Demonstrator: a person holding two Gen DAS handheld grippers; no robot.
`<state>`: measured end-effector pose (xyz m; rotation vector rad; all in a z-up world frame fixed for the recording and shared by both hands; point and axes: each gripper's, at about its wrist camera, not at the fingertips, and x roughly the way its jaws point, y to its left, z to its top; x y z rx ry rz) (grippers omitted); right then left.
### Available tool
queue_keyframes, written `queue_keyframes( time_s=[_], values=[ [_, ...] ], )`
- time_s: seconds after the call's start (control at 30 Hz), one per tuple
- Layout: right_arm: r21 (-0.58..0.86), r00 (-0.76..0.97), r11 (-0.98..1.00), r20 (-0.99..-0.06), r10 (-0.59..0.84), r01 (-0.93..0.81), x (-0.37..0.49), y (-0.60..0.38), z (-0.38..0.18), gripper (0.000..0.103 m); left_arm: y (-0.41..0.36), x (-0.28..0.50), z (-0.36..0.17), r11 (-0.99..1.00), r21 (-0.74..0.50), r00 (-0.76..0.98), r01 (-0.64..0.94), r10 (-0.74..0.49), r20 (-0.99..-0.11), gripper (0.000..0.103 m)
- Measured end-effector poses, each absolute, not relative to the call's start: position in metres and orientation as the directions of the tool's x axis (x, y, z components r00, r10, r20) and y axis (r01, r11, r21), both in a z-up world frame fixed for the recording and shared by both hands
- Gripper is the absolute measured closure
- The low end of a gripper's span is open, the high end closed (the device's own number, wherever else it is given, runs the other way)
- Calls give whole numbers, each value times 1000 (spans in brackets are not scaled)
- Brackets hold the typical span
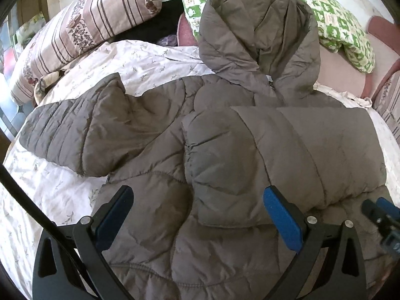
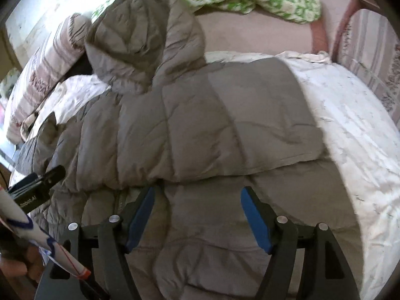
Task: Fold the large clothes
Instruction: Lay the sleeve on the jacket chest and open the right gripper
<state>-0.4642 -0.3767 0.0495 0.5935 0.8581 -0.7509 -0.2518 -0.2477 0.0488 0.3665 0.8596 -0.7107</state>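
A grey-brown hooded puffer jacket [image 1: 225, 135] lies front up on a bed; it also fills the right wrist view [image 2: 200, 125]. Its hood [image 1: 260, 32] points to the far side. One sleeve [image 1: 287, 150] is folded across the chest. The other sleeve [image 1: 80, 130] lies spread out to the left. My left gripper [image 1: 197, 210] is open and empty just above the jacket's lower body. My right gripper [image 2: 197, 212] is open and empty above the jacket, just below the folded sleeve [image 2: 212, 130]. The right gripper's tip shows in the left wrist view [image 1: 380, 212].
The jacket rests on a white floral quilt [image 1: 45, 200]. A striped pillow [image 1: 82, 22] lies at the far left and a green patterned pillow [image 1: 340, 22] at the far right. A pink sheet [image 2: 255, 32] and headboard lie beyond.
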Motion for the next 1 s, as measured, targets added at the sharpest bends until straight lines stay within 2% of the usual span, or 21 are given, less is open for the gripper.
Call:
queue_keyframes(
  time_s=[0.1,0.27,0.33,0.47,0.57,0.67,1.0],
  values=[
    [139,388,602,-870,-305,786,-454,-380,35,27,-246,-247,43,721,29,445,692,-394,-804,0],
    [165,433,606,-839,-329,778,-458,-372,47,27,-233,-238,50,731,-24,438,682,-434,-787,0],
    [150,442,627,-830,-340,764,-455,-364,51,24,-226,-233,60,743,-46,457,668,-458,-762,0],
    [129,388,657,-882,-265,743,-443,-359,28,19,-213,-219,69,766,-83,472,637,-473,-744,0],
    [70,339,680,-901,-271,730,-435,-353,12,11,-199,-204,73,795,-84,501,601,-457,-735,0],
    [16,312,693,-900,-303,721,-431,-347,13,10,-183,-186,76,823,-95,521,560,-439,-732,0],
    [43,324,688,-902,-284,724,-432,-352,11,7,-113,-116,75,904,-80,599,420,-343,-724,0]
  ],
)
